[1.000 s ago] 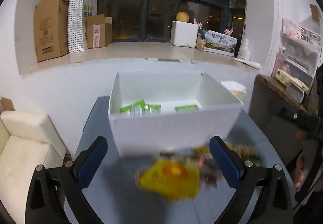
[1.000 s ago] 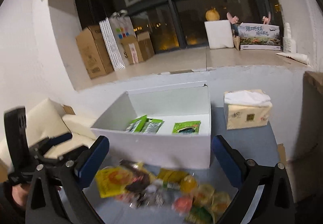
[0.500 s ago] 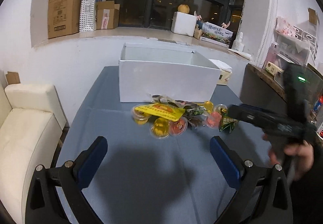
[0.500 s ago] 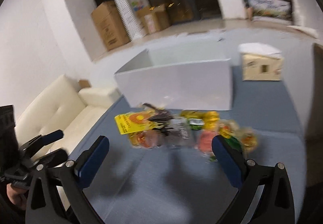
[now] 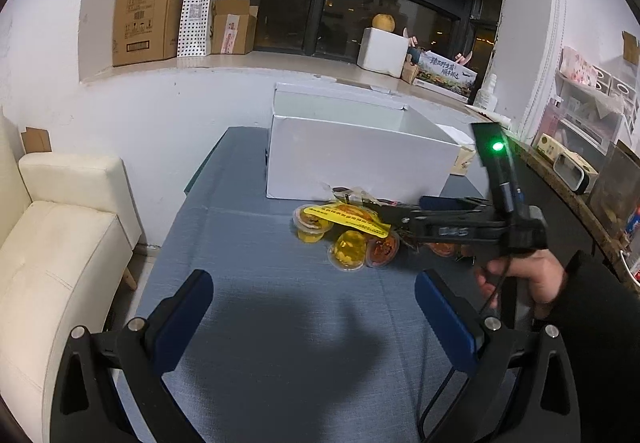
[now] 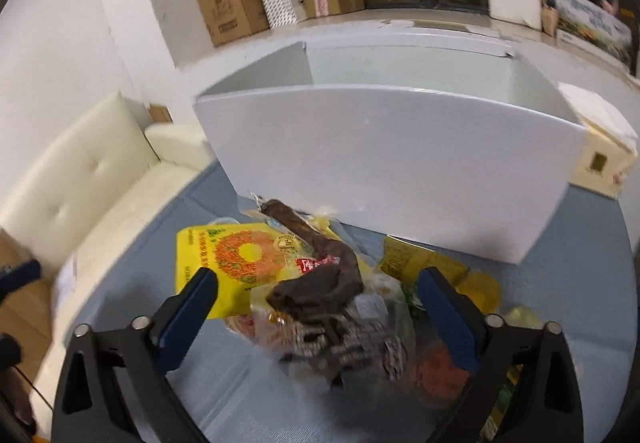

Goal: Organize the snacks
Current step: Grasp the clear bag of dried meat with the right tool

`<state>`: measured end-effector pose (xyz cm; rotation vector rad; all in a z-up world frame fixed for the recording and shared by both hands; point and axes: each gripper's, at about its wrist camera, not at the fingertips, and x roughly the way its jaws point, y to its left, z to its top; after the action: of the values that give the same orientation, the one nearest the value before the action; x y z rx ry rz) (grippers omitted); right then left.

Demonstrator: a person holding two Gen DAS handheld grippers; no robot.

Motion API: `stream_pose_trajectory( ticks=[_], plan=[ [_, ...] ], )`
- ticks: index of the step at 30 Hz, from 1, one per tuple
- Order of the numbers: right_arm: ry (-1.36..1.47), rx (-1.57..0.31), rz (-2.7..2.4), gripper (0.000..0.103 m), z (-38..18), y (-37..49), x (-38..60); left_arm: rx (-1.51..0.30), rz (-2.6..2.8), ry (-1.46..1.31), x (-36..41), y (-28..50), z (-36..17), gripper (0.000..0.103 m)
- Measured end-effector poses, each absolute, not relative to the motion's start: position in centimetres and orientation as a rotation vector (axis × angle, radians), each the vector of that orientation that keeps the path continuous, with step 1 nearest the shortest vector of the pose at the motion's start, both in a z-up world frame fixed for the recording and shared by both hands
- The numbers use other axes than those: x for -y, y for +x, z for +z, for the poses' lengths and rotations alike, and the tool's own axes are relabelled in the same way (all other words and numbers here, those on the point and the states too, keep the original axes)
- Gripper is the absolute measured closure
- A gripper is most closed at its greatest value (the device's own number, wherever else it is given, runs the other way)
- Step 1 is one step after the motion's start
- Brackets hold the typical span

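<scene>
A pile of snacks lies on the blue table in front of a white box [image 5: 360, 159], which also shows in the right wrist view [image 6: 392, 159]. The pile holds a yellow packet [image 6: 236, 267], a clear bag with a dark brown snack [image 6: 320, 283] and jelly cups [image 5: 348, 251]. My right gripper [image 6: 316, 303] is open and low over the pile, its fingers on either side of the dark snack bag. It shows in the left wrist view [image 5: 384, 215] reaching in from the right. My left gripper [image 5: 312, 307] is open and empty, above bare table short of the pile.
A tissue box [image 6: 604, 159] stands right of the white box. A cream sofa [image 5: 52, 255] is left of the table. Cardboard boxes [image 5: 148, 7] sit on the window ledge behind. A cluttered shelf [image 5: 576, 163] runs along the right.
Both grippers have pulled back from above the box and dropped. The right gripper has moved down and in close over the snack pile. The left has backed off towards the table's near side.
</scene>
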<state>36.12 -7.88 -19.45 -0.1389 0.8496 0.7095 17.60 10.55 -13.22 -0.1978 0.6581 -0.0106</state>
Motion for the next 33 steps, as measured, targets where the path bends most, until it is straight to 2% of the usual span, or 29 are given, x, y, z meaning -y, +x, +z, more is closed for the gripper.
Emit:
stream_pose_trajectory(
  ticks=[2, 4, 5, 13, 29, 31, 32, 33],
  plan=[
    [-0.144, -0.874, 0.700, 0.034, -20.0, 36.6, 7.6, -0.662, -0.015, -0.201, -10.6, 17.7, -13.4, 0.000],
    [-0.150, -0.861, 0.714, 0.037, -20.0, 36.5, 7.4, -0.662, -0.018, -0.201, -10.6, 17.7, -13.5, 0.000],
    [-0.150, -0.858, 0.732, 0.044, -20.0, 36.4, 7.4, -0.663, -0.020, -0.203, -10.6, 17.8, -13.6, 0.000],
    [-0.203, -0.793, 0.719, 0.046, -18.7, 35.1, 8.8, -0.652, -0.021, -0.220, -10.6, 17.8, -13.7, 0.000],
    [-0.123, -0.756, 0.778, 0.047, -16.6, 32.9, 10.4, -0.657, -0.040, -0.180, -9.4, 19.4, -13.7, 0.000],
    [-0.117, -0.739, 0.788, 0.064, -15.9, 32.2, 11.2, -0.664, -0.046, -0.148, -9.0, 20.0, -13.9, 0.000],
    [-0.134, -0.749, 0.772, 0.085, -15.8, 32.1, 11.4, -0.670, -0.042, -0.143, -8.9, 20.4, -14.0, 0.000],
    [-0.133, -0.755, 0.763, 0.085, -15.9, 32.1, 11.6, -0.670, -0.044, -0.151, -8.9, 20.5, -14.1, 0.000]
  ],
)
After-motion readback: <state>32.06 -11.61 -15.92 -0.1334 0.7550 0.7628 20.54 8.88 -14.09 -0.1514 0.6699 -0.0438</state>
